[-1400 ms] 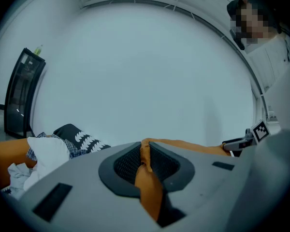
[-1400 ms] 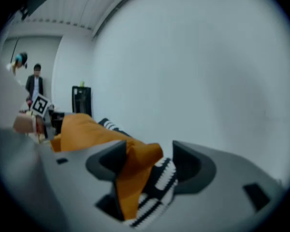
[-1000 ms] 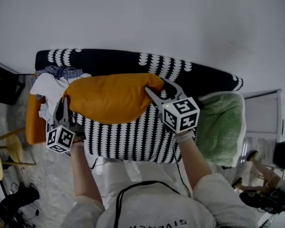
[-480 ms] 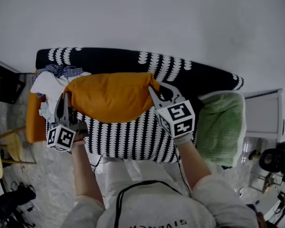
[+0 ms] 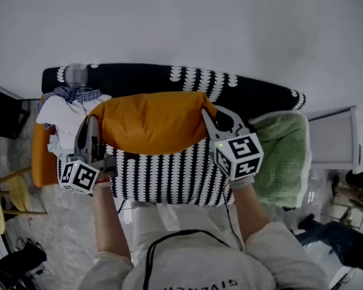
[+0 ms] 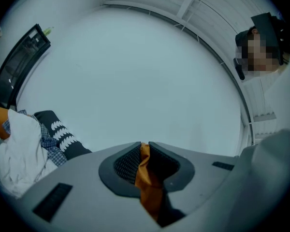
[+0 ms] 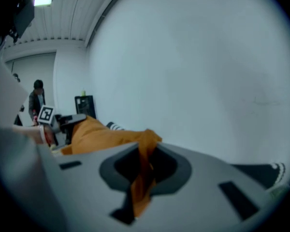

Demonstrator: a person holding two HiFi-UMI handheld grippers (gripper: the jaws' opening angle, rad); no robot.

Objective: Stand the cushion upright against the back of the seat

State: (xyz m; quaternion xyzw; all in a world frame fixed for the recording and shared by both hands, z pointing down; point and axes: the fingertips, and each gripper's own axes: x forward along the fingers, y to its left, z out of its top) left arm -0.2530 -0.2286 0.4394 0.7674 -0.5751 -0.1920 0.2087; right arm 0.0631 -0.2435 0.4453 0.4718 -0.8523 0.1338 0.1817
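Note:
The orange cushion (image 5: 154, 122) lies across the black-and-white patterned seat (image 5: 163, 177), in front of the sofa back (image 5: 139, 77). My left gripper (image 5: 92, 124) is shut on the cushion's left end; a fold of orange fabric (image 6: 145, 178) is pinched between its jaws (image 6: 144, 146). My right gripper (image 5: 207, 115) is at the cushion's right corner. Its jaws (image 7: 145, 151) have just been closing and now pinch the orange cloth (image 7: 104, 134) between the pads. The cushion hangs between the two grippers, slightly lifted off the seat.
White and checked clothes (image 5: 63, 107) are piled at the seat's left end, by an orange side piece (image 5: 41, 159). A green cushion (image 5: 281, 156) fills the right end. A pale wall (image 5: 187, 23) rises behind the sofa. A person (image 7: 36, 100) stands far off.
The right gripper's jaws, spread around the cushion's corner a second ago, have closed on it. Both grippers and the cushion have risen a little and shifted toward the sofa back.

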